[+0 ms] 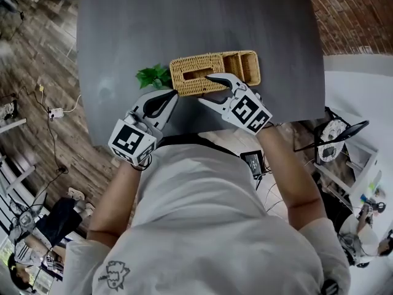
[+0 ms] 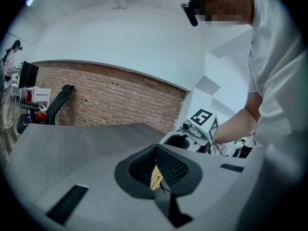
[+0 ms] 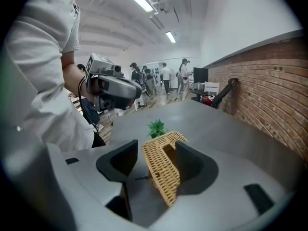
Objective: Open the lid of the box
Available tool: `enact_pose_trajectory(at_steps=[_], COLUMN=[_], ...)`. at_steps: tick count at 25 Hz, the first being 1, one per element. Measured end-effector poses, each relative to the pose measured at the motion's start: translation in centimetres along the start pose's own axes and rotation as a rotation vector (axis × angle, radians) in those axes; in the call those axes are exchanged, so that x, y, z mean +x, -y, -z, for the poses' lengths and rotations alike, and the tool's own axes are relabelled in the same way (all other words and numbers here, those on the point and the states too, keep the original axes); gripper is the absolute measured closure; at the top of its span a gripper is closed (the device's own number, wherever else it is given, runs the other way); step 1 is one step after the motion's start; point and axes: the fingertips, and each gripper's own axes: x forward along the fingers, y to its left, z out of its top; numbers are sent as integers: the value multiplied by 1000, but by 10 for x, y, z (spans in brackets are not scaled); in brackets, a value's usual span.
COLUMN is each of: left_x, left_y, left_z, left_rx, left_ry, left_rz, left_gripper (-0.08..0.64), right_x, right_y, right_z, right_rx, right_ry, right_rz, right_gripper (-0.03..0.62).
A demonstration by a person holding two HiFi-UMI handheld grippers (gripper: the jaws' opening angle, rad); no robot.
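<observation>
A wicker box (image 1: pixel 244 66) lies on the grey table (image 1: pixel 123 35). Its wicker lid (image 1: pixel 196 74) sits over the left part, and the right compartment shows uncovered. My right gripper (image 1: pixel 206 89) is open around the lid's near right end. In the right gripper view the lid (image 3: pixel 161 170) stands between the fingers, close against the right pad (image 3: pixel 190 160) and apart from the left one. My left gripper (image 1: pixel 173 96) is shut, its tip at the box's near left corner. In the left gripper view a sliver of wicker (image 2: pixel 155 178) shows in the slit between the pads.
A small green plant (image 1: pixel 153 75) sits on the table just left of the box. The table's near edge runs under both grippers. A brick wall (image 3: pixel 269 85) stands beyond the table's right side. Several people stand far off across the room.
</observation>
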Motion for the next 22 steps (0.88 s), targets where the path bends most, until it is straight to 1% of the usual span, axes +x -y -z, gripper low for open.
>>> enact_pose_trajectory(at_steps=[3,6,13,18,22], left_x=[4,6,12,17,20], left_y=[-7,-18,-32,-38,-41], left_z=[8,15,28,34,34], left_rx=[-8,-24,-35,-41,-42], left_ry=[-26,-50,-81,-99,-105], left_rz=[4,-10,-28,-27,-26], left_gripper=[549,549,549,549,549], right_x=[13,23,38,47,54], right_y=[-2,-1,1,-1,3], right_z=[18,37,59,72,76], right_rx=[-23,-49,-131,-219,-278], right_ry=[-68,-134,-221,-285,-322], right_rz=[-28,-51,-88,-92,-79], right_gripper=[334,328,321,304,299])
